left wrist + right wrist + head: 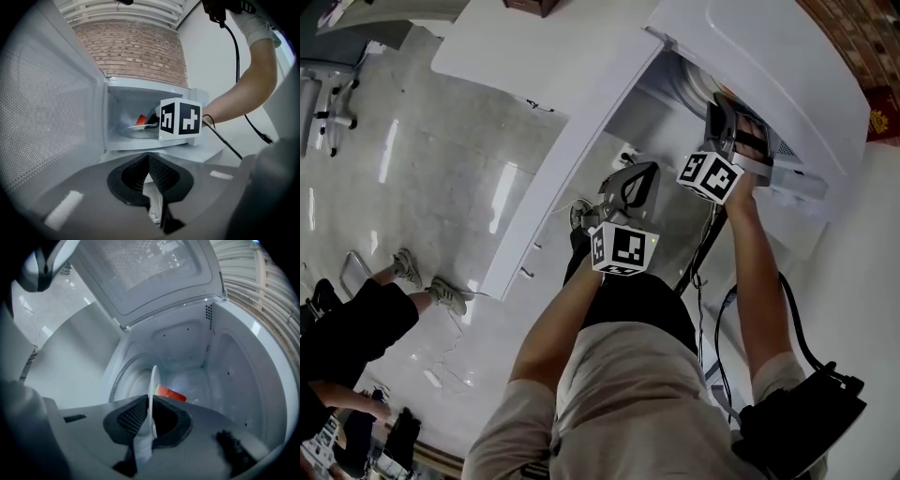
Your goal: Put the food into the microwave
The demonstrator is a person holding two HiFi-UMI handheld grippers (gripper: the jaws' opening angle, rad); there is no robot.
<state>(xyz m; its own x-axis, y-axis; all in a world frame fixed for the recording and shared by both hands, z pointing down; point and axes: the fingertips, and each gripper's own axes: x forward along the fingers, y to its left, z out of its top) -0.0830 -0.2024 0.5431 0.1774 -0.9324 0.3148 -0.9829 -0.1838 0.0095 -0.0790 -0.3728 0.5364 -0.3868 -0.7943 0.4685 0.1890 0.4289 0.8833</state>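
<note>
Right gripper view: we see the right gripper (149, 414) jaws clamping the plate (153, 379) with red food (170, 393) inside the microwave (187, 343); left gripper (149, 165) jaws closed, empty.

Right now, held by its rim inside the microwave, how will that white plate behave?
Probably stiff: the plate shows a straight edge though the right hand-held gripper pinches only its rim. Its smooth white surface looks slippery, so it may pivot. The red food seems to sit loose and could slide off.

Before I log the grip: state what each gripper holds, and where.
Right gripper holds the white plate by its rim; left gripper is shut on nothing.
</note>
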